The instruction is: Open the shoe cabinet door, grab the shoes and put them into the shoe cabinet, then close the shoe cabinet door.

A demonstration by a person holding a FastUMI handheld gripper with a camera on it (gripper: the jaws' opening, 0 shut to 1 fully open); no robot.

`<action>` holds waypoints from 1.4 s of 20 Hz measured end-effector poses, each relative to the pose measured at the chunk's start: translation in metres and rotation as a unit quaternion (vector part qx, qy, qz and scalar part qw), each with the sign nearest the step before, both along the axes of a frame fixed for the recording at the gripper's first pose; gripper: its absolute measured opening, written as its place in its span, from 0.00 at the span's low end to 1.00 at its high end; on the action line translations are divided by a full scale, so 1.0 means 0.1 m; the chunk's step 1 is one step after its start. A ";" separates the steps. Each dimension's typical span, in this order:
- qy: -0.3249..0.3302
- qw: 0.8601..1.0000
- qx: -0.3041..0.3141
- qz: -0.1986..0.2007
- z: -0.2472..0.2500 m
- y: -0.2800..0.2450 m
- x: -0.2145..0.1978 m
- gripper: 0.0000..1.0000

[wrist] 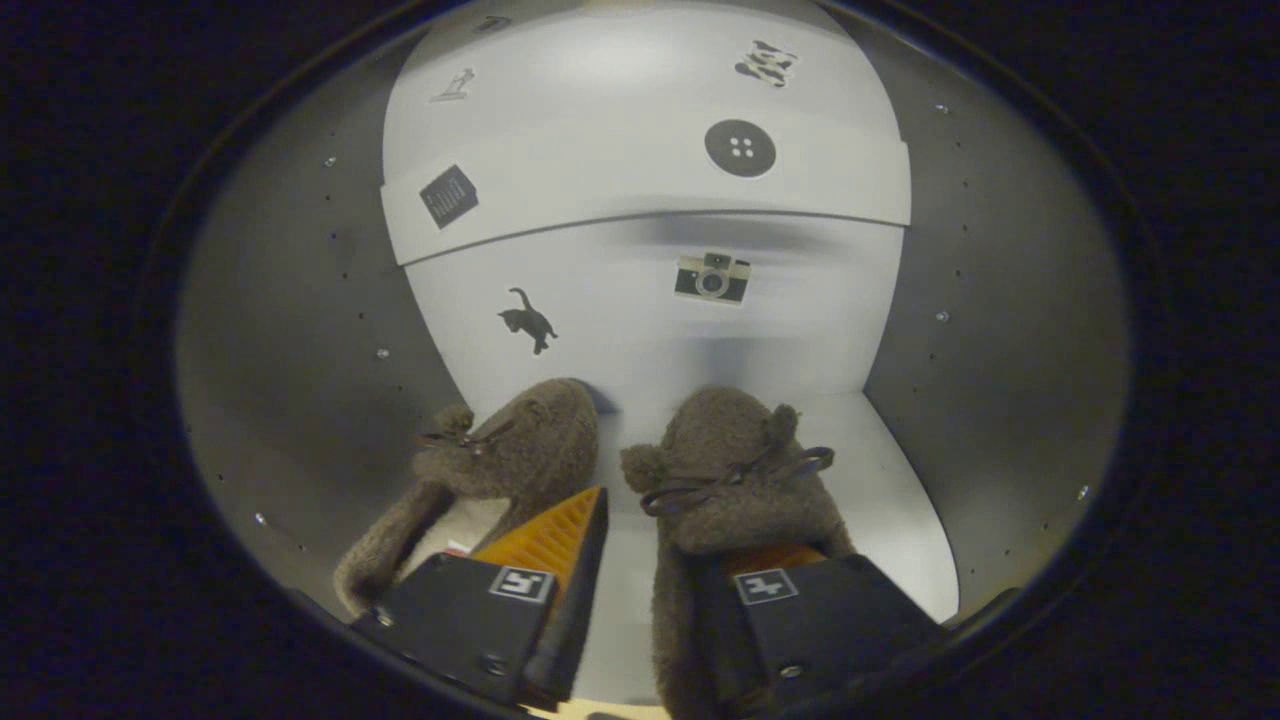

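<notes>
Slippers (735, 480): two, brown, fuzzy looped pile, matt; thin dark cord bows (735, 478) on top. Left one's lining (460, 525) paler, cream, soft-looking.

Cabinet (300, 330): smooth board walls, grey, low satin sheen; rows of small drilled holes, a few bright metal-looking fittings. Back panel (650, 330) and floor (880, 500) white, smooth, matt. Shelf edge (640, 190) white, smooth.

Stickers (712, 277): flat, printed, paper-like, on back panel.

Gripper (640, 545): black hard plastic bodies, slight sheen, small screws; printed square markers. Finger pads (555, 535) orange, ribbed, rubbery, matt. Fingers parted, right one's pad against the right slipper's heel.
</notes>
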State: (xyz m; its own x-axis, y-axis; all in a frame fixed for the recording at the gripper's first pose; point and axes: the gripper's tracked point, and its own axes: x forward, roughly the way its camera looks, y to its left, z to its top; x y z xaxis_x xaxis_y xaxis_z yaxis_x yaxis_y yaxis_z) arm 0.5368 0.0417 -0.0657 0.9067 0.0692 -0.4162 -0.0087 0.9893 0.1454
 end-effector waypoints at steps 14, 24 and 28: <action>-0.174 0.984 -0.034 0.030 0.75 0.18 -2.17 0.79; -0.222 0.972 -0.053 0.049 0.74 -0.15 -4.59 1.00; -0.241 0.969 -0.047 0.027 0.88 -0.66 -5.31 1.00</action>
State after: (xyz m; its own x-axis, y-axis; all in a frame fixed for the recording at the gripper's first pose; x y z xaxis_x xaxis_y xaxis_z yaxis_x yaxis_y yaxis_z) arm 0.0055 -0.0244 0.0223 0.9935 0.1037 0.0477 -0.1047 0.9943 0.0202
